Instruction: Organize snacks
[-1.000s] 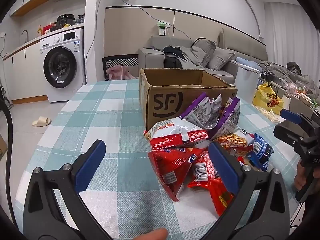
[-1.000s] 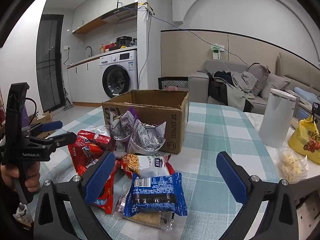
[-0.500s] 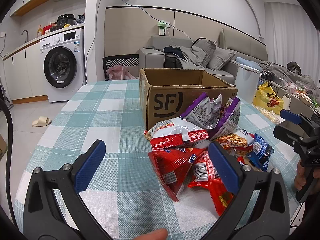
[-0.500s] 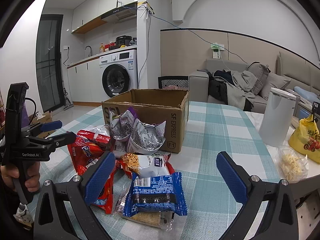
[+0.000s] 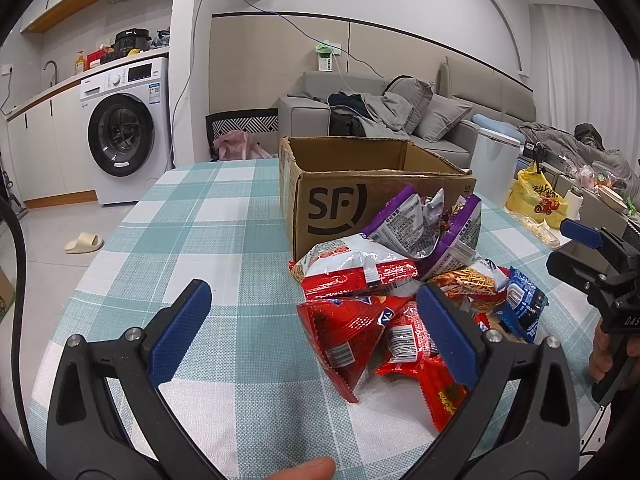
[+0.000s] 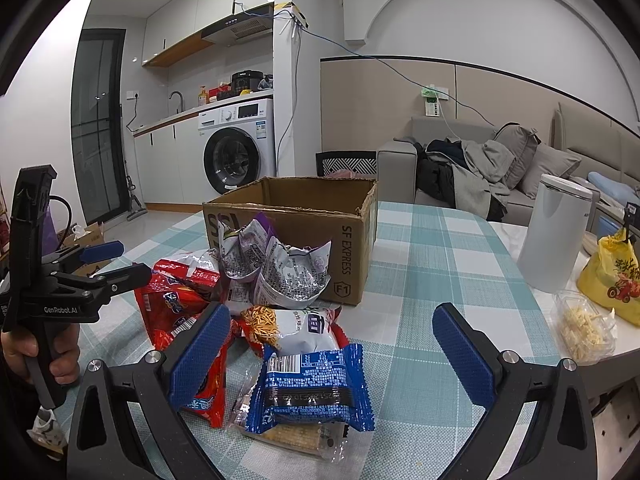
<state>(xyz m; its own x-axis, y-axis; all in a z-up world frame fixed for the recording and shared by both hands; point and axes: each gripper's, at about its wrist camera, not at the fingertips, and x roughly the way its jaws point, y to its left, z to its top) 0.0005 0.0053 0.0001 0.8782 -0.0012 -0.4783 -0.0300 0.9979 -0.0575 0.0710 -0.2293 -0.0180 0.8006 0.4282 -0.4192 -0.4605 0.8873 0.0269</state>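
Observation:
A pile of snack packets lies on the checked tablecloth in front of an open cardboard SF box (image 5: 372, 184), which also shows in the right wrist view (image 6: 304, 216). The pile holds red packets (image 5: 344, 324), purple-and-silver packets (image 5: 424, 228) and a blue packet (image 6: 312, 384). My left gripper (image 5: 316, 332) is open and empty, just short of the red packets. My right gripper (image 6: 332, 352) is open and empty, above the blue packet. Each gripper shows in the other's view, the right one (image 5: 592, 256) and the left one (image 6: 104, 264).
A white canister (image 6: 556, 232), a yellow bag (image 6: 616, 276) and a clear tub of snacks (image 6: 584, 328) stand at the table's right side. A washing machine (image 5: 124, 136) and a sofa (image 5: 400, 112) are beyond the table.

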